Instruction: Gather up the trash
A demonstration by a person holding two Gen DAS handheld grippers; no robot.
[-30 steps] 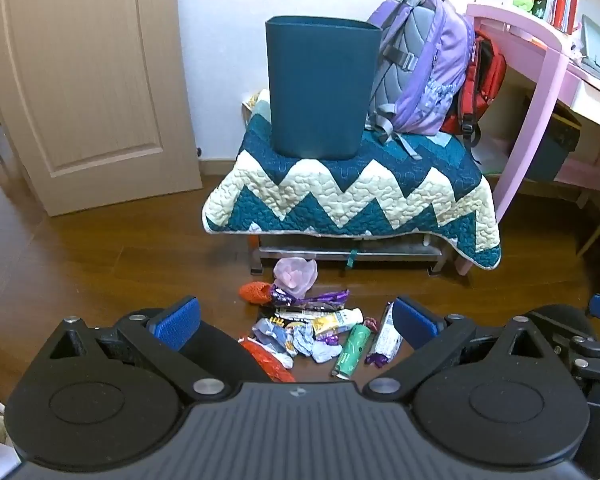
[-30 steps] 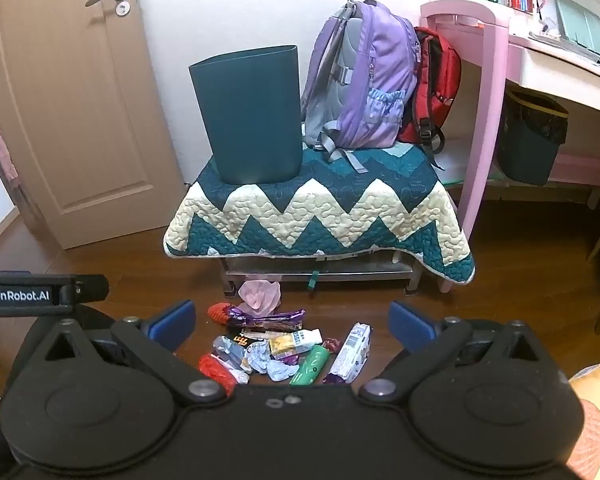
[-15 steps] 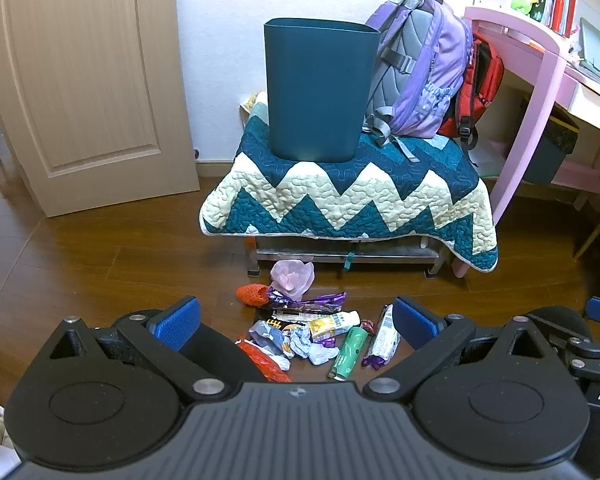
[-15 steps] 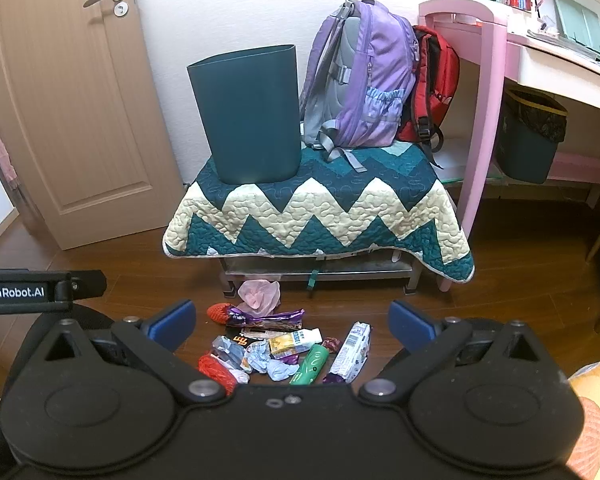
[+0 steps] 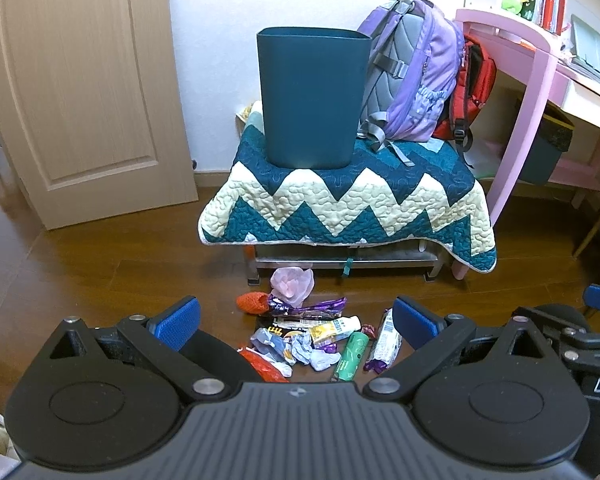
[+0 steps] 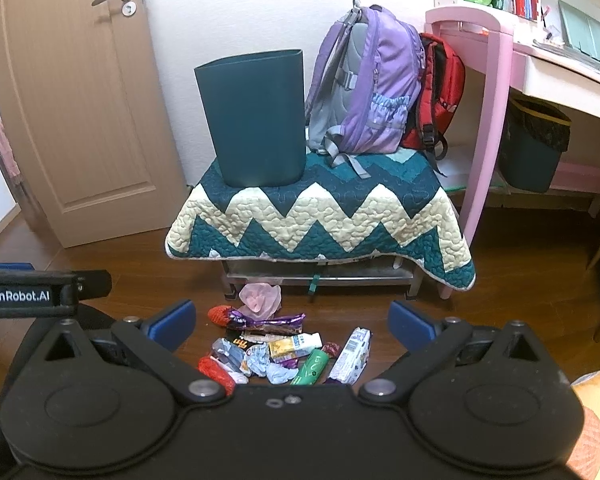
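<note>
1. Left gripper [image 5: 296, 316] spread wide, nothing between the blue pads; right gripper [image 6: 292, 318] likewise released and empty. Both held above the floor, short of the litter.
2. Trash pile [image 5: 316, 340] on the wooden floor just in front of the quilted bench [image 5: 348, 208]: orange crumpled piece [image 5: 251, 303] and pink wad [image 5: 293, 283] nearest the bench, purple wrapper [image 5: 308, 307] just behind them, green roll [image 5: 350, 356] and white-purple packet [image 5: 385, 342] on the near right of the heap.
3. Teal bin [image 5: 312, 96] upright on top of the bench, left of the purple backpack [image 5: 412, 68]; likely the drop-off, so every piece needs a lift up over its rim.
4. Judged as the approach step, nothing yet picked.
5. Best started at the heap's edge: green roll or white-purple packet, each lying a little apart and firm enough to pinch across the narrow side.
6. Jaws lowered straddling one item only, pads close to the floor before closing, to avoid dragging neighbours.
7. Crumpled wrappers in the middle overlapping; better left until the edges are cleared.
8. One gripper per item, kept apart from the other over the small heap.
</note>
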